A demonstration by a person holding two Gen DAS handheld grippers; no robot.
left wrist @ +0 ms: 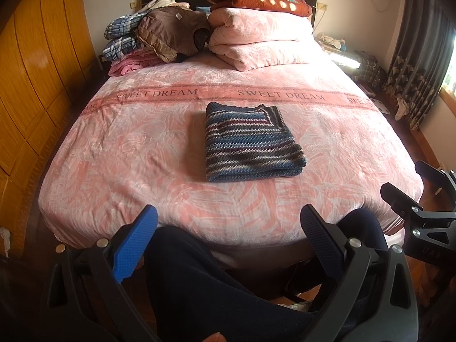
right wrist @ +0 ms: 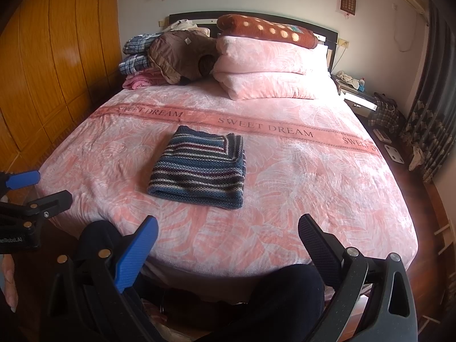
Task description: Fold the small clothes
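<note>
while both tools are held back beyond the near edge of the bed (left wrist: 119, 154), the following is recorded.

item: striped knit garment (left wrist: 250, 142), blue, grey and maroon, folded into a compact rectangle and lying flat on the pink bedspread, about midway between the side edges, just short of the lettered band that crosses the bed. nothing is touching it.

left gripper (left wrist: 228, 239): fingers set wide apart, nothing held; it is raised over the person's dark-clad knees (left wrist: 199, 279), well apart from the garment.

right gripper (right wrist: 228, 242): fingers likewise spread, nothing held, at the near edge.

far edge: folded pink quilt (left wrist: 256, 40), spotted brown blanket (left wrist: 256, 0), and toward the far left corner a heap of plaid, brown and pink clothes (left wrist: 154, 37).

status, judged: the fold appears complete or nearly so, with one layer at the garment's far right corner sitting slightly askew.

handling note: if a finishing touch is wanted, both tools should be brought in low from the near edge, the thick knit layers pinched together rather than the top layer alone, edges squared gently, and the stack released without dragging the soft bedspread underneath.
</note>
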